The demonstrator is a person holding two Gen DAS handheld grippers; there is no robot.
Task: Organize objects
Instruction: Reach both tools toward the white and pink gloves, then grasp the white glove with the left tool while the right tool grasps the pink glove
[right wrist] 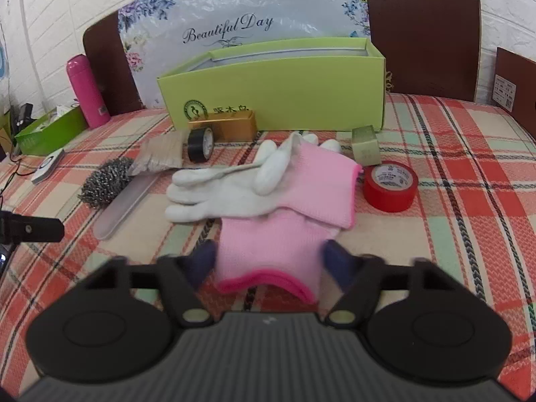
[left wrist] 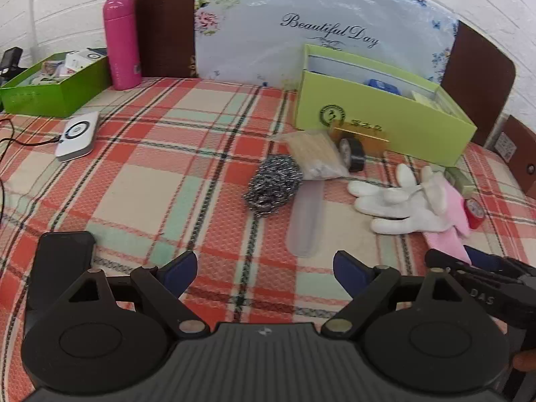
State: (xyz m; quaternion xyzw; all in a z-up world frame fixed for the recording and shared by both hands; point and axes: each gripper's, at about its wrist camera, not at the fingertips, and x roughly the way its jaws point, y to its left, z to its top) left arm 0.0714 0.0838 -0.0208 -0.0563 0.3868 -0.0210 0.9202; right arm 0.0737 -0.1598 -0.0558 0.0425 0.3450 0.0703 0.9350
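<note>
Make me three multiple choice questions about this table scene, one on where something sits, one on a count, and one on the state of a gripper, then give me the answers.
1. Where does the black tape roll stand?
A. inside the green box
B. in front of the gold box, by the light green box
C. on top of the pink bottle

2. How many tape rolls lie on the checked cloth?
A. one
B. two
C. four

3. What is the right gripper doing?
A. open, fingers either side of the pink glove cuff
C. shut on the steel scourer
B. shut on the red tape

Answers: 1 B, the black roll sits against the gold box's front. 2 B, one black and one red tape roll show. 3 A, both blue fingertips flank the cuff with space between them.
</note>
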